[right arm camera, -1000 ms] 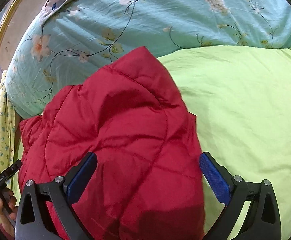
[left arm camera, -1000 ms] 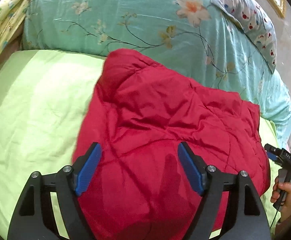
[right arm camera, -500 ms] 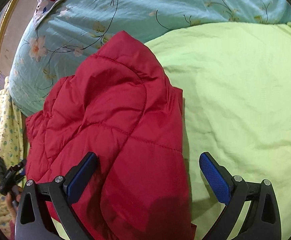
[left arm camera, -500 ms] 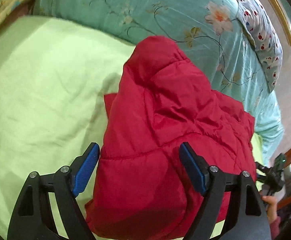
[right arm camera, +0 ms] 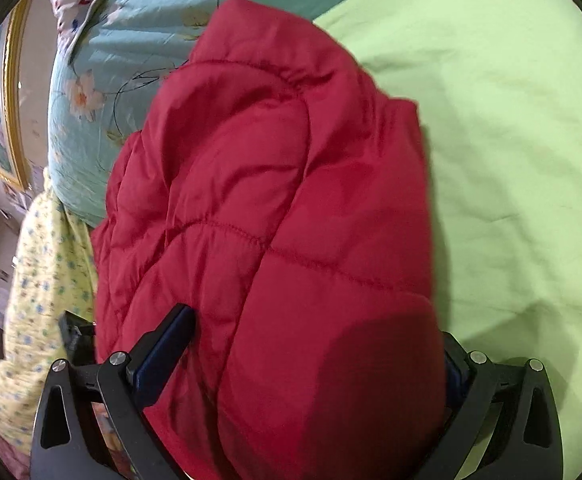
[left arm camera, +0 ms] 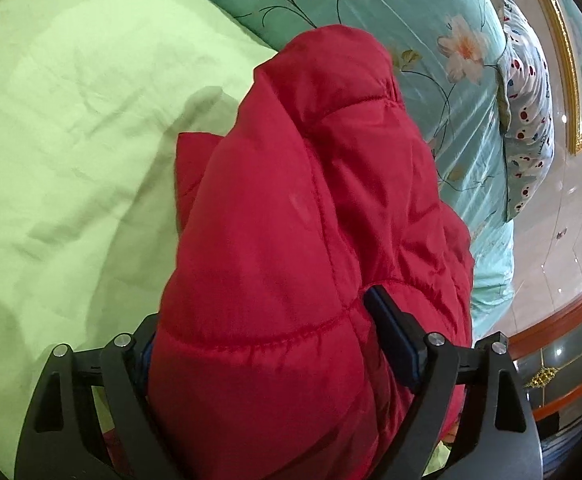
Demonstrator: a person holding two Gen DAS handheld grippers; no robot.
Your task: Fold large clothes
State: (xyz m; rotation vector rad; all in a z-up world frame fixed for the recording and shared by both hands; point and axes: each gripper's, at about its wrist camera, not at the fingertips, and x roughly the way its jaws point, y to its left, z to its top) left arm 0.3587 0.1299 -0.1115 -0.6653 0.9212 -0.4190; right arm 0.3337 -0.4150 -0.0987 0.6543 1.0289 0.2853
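I've got L gripper (left arm camera: 275, 344) & R gripper (right arm camera: 311, 364) each clamped on puffy, slick red jacket (left arm camera: 311, 220); grab at stitched seams.

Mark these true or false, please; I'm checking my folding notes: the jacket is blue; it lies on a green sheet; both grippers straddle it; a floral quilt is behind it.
1. The padded jacket is blue. False: the red quilted jacket is red.
2. It lies on the light green bed sheet. True.
3. Only one gripper straddles it. False: the left gripper and right gripper both have its bulk between their fingers.
4. A teal floral quilt lies behind it. True.
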